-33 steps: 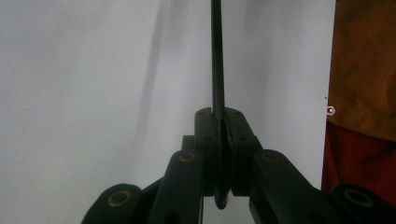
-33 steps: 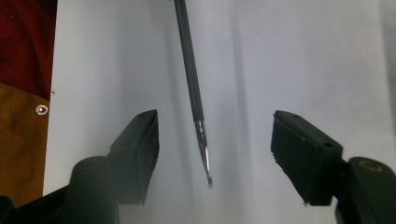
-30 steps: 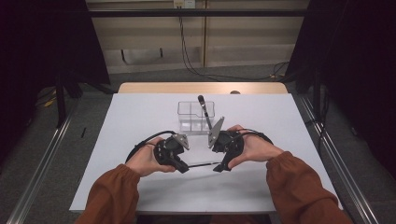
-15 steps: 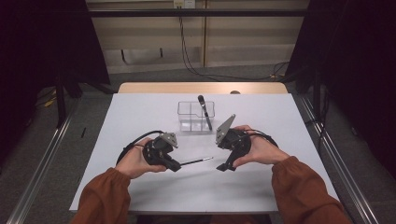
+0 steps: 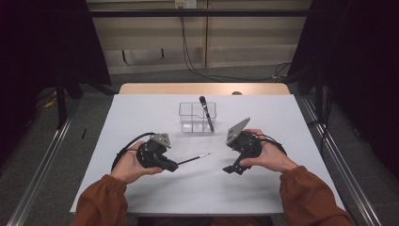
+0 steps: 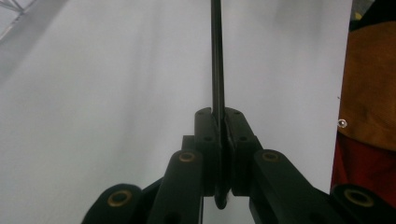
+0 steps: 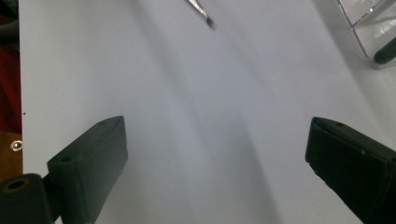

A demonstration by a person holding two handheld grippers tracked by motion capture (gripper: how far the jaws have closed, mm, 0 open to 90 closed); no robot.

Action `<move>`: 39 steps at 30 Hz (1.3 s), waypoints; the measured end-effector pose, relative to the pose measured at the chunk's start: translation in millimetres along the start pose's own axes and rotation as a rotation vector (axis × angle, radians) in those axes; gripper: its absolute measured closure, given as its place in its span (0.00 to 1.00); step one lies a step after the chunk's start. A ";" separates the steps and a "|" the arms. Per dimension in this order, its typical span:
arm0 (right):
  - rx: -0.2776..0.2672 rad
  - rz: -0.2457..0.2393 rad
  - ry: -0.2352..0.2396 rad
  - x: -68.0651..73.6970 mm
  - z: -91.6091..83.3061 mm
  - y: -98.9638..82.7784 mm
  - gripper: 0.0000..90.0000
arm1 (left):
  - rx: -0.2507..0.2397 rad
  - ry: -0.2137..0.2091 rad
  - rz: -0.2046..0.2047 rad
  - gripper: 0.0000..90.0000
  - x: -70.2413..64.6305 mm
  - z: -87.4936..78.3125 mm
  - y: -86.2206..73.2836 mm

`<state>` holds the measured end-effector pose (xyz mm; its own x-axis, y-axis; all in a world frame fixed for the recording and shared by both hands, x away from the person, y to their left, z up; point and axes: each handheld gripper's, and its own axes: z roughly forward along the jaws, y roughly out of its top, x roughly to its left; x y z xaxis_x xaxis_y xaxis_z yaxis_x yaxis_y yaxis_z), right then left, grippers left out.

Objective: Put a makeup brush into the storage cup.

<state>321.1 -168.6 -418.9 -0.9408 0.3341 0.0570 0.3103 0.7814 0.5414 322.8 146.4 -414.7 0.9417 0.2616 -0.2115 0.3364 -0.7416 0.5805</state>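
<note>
Your white table carries a clear organizer box at its far middle, with 1 black brush leaning in it. Your right gripper has just been opening; its jaws stand wide apart with nothing between them. Your left gripper is clamped on a thin black brush, whose tip points toward the right gripper.

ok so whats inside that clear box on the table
A black brush leans inside the clear box, its dark head sticking up past the rim. The other compartments look empty, though glare hides part of the floor.
</note>
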 end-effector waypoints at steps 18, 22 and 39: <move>-0.164 0.081 -0.049 4.9 -1.1 -26.7 0.05 | -0.168 0.051 -0.049 0.95 -1.4 -0.5 -15.8; -0.204 0.110 -0.049 6.2 1.7 -33.0 0.05 | -0.200 0.055 -0.049 0.95 -1.8 -0.2 -17.5; -0.379 0.128 -0.049 20.0 11.5 -35.8 0.04 | -0.337 0.071 -0.048 0.95 -3.2 4.9 -30.4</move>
<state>292.7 -183.8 -446.8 -0.8874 0.4480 0.1088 0.3436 0.4855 0.8039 309.5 165.1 -435.5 0.9187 0.3426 -0.1964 0.3519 -0.4846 0.8008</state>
